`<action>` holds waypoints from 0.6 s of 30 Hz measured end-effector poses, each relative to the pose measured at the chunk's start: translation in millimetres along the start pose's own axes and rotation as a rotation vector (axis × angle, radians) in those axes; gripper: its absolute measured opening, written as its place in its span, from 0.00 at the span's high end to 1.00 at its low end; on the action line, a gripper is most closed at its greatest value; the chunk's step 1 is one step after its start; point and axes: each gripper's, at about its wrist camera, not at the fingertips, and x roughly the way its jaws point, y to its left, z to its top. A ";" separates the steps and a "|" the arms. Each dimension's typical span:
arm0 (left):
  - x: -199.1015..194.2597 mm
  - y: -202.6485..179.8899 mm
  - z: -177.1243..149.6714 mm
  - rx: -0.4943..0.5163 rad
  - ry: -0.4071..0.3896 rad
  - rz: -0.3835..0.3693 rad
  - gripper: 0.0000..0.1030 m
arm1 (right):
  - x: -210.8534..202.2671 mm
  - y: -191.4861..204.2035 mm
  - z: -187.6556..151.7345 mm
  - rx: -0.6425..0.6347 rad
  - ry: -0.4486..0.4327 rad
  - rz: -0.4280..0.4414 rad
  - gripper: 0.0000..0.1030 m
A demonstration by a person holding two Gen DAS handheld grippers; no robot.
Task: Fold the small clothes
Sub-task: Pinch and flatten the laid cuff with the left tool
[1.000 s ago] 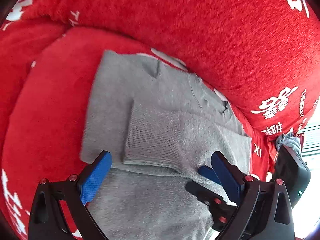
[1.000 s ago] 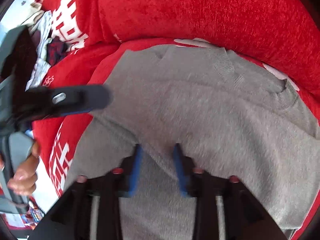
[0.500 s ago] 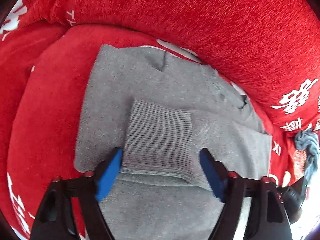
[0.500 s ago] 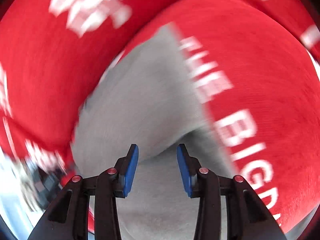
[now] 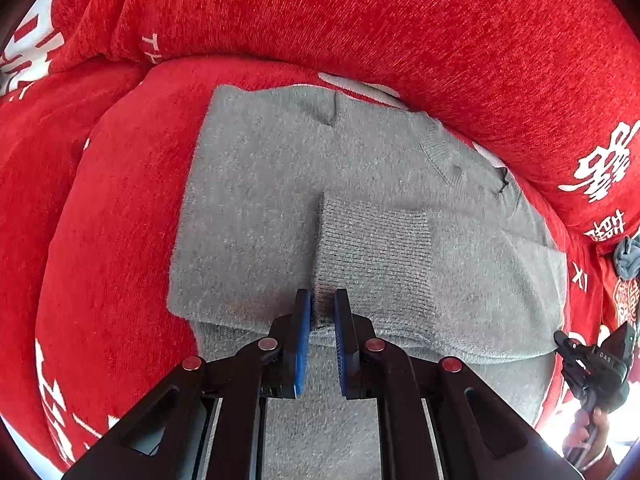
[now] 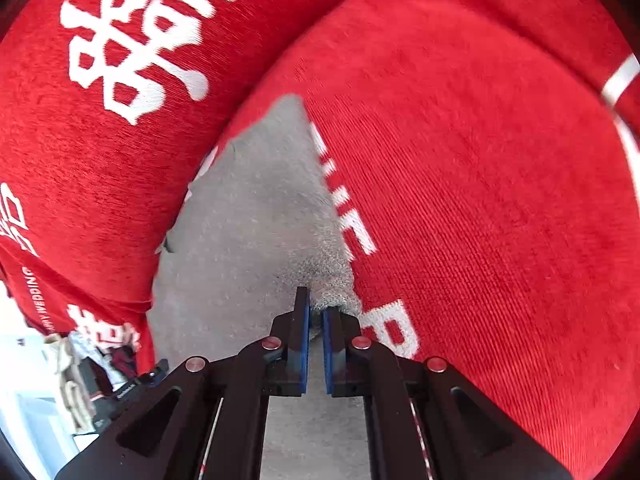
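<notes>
We are closing both grippers on the grey sweater [image 5: 272, 208]: left gripper [image 5: 320, 312] pinching its ribbed cuff [image 5: 372, 256], right gripper [image 6: 316, 314] pinching its edge beside the red cushion [image 6: 480, 200], jaws nearly together, ready for folding.

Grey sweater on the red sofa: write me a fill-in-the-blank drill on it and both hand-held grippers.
1. The sweater is ____ in colour.
2. It lies on a ____ sofa cover with white print.
3. The left hand-held gripper pinches the ribbed ____ of the folded-in sleeve.
4. The right hand-held gripper is ____ on the sweater's edge.

Missing: grey; red; cuff; shut
</notes>
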 end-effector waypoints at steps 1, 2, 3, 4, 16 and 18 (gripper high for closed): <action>-1.2 0.7 0.5 0.005 -0.004 0.009 0.87 | 0.2 1.9 -1.8 -0.007 0.003 -0.003 0.94; -2.8 2.2 0.8 0.013 -0.006 0.021 0.87 | -0.5 4.2 -2.0 -0.022 0.007 -0.011 0.94; -4.8 5.2 1.4 0.018 -0.006 0.032 0.87 | 1.0 5.3 -2.8 -0.027 0.013 -0.015 0.94; -6.0 7.7 0.9 0.017 -0.003 0.037 0.87 | 0.2 6.1 -3.1 -0.026 0.022 -0.017 0.94; -27.6 7.5 -11.6 0.107 -0.056 0.187 0.19 | 72.9 107.4 -97.2 -0.071 0.288 0.226 0.60; -27.5 9.7 -12.2 0.102 -0.041 0.175 0.19 | 103.7 130.2 -115.0 -0.049 0.316 0.278 0.60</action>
